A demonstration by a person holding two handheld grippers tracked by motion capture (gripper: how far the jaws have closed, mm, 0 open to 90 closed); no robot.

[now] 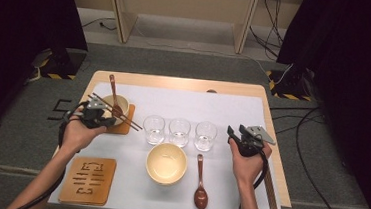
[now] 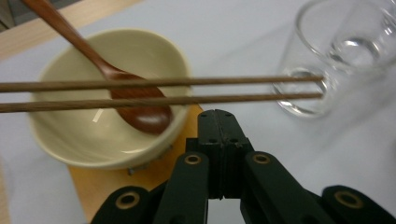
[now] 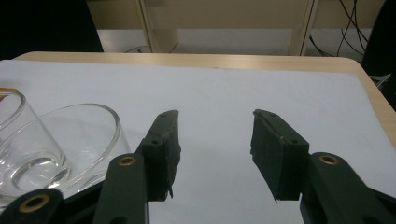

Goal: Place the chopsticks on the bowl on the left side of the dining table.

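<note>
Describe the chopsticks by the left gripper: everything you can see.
The chopsticks are a pair of thin, dark brown sticks that look wooden. They lie side by side, near parallel, across the rim of the cream bowl, which sits on a wooden coaster. They pass over the wooden spoon resting in that bowl. Their ends reach out toward the nearest glass. The left gripper, its fingers shut, sits just below them, not holding them.

Table inventory — counts by kind.

Glasses [image 1: 179, 132]: three, in a row at frame centre. Bowls [image 1: 166, 163]: two — one lower centre, one at left. Wooden spoons [image 1: 201, 182]: two. Chopsticks [image 1: 116, 112]: two pairs, left and lower right. Wooden trivets [image 1: 88, 179]: two. Grippers [image 1: 233, 134]: two.
</note>
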